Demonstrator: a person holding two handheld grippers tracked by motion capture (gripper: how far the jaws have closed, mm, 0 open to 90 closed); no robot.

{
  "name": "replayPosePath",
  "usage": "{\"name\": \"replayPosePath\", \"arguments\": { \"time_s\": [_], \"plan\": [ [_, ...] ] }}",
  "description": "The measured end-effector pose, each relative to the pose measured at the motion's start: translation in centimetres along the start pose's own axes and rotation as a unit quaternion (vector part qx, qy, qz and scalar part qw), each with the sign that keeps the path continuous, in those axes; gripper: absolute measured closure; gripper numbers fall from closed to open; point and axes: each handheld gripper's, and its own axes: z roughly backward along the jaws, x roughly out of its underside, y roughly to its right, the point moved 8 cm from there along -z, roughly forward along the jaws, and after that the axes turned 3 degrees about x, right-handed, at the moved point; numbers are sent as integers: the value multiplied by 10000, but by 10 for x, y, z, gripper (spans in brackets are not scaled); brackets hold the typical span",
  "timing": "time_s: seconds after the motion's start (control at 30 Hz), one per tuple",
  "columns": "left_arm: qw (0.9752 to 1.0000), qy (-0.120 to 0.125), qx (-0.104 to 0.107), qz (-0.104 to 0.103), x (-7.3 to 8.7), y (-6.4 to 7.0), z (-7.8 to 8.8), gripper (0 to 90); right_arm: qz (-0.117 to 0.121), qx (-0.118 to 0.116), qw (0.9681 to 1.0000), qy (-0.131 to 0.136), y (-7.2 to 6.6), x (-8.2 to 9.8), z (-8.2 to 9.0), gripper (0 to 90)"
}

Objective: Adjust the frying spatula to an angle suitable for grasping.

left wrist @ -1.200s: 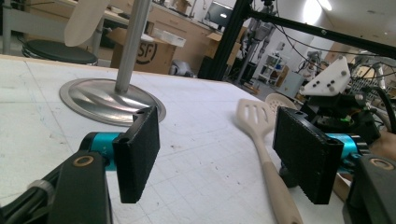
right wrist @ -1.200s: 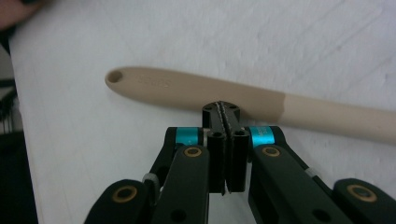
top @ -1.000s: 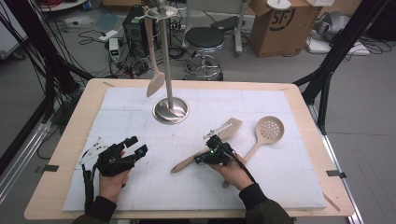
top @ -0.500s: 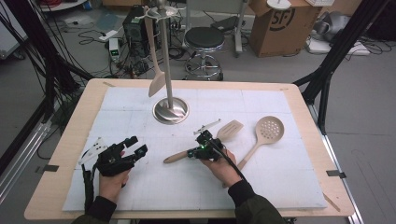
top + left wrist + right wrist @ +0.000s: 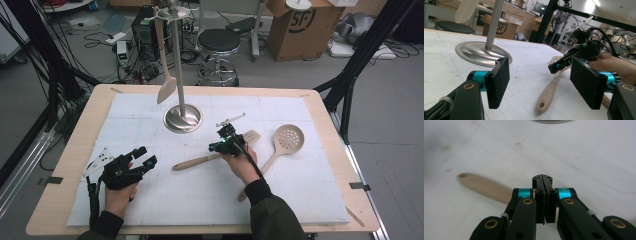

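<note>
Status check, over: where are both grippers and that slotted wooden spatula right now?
Left gripper open, resting on the mat. Right gripper shut on slotted wooden spatula, handle pointing left. Stand close behind; skimmer lies to the right.

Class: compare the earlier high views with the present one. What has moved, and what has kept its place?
The right hand-held gripper, shut on the wooden spatula, has carried it leftward and slightly toward the metal stand; the handle now points further left. The left hand-held gripper stayed open and in place. The slotted spoon and the spatula hanging on the stand have not moved.
</note>
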Motion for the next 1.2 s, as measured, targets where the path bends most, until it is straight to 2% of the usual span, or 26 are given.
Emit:
{"name": "replayPosePath", "arguments": {
  "time_s": [0.07, 0.13, 0.2, 0.27, 0.33, 0.4, 0.47, 0.5, 0.7, 0.73, 0.77, 0.83, 0.9, 1.0, 1.2],
  "plan": [
    [10000, 0, 1, 2, 0, 0, 0, 325, -121, 142, 9998, -68, 11, 2, 1, 896],
    [10000, 1, -3, 9, 0, 0, 1, 325, -49, 384, 9992, -137, 19, 4, 1, 896],
    [10000, -2, -4, -5, 0, 0, 1, 325, 22, 529, 9983, -224, 25, 6, -1, 896],
    [10000, 3, 6, 2, 0, 1, 1, 325, 121, 774, 9962, -377, 31, 11, -2, 896],
    [10000, 0, 7, -12, 0, 1, 1, 326, 144, 829, 9956, -413, 33, 13, -1, 896],
    [10000, -31, 5, -16, 0, 1, 1, 326, 331, 1047, 9929, -462, 37, 14, 2, 896],
    [10000, -14, 9, -17, 0, 1, 1, 326, 308, 1015, 9930, -512, 36, 17, 5, 897],
    [10000, -12, 7, -14, 0, 1, 0, 326, 400, 1092, 9918, -537, 37, 17, 6, 896],
    [10000, -54, 27, -22, 2, 2, -1, 326, 453, 1186, 9890, -764, 38, 26, 14, 896],
    [10000, -65, 22, -37, 2, 2, -1, 326, 430, 1219, 9882, -823, 37, 28, 16, 896],
    [10000, -65, 18, -38, 2, 2, -2, 326, 524, 1272, 9865, -892, 36, 30, 17, 897],
    [10000, -78, 20, -31, 2, 2, -3, 326, 556, 1352, 9844, -977, 33, 33, 19, 896],
    [10000, -79, 17, -32, 2, 3, -4, 326, 558, 1320, 9837, -1082, 26, 36, 22, 896],
    [9999, -82, 31, -49, 2, 4, -5, 326, 679, 1273, 9819, -1226, 23, 40, 22, 896],
    [9999, -82, 36, -61, 2, 4, -6, 326, 482, 1151, 9861, -1098, 27, 38, 22, 893]
  ]
}}
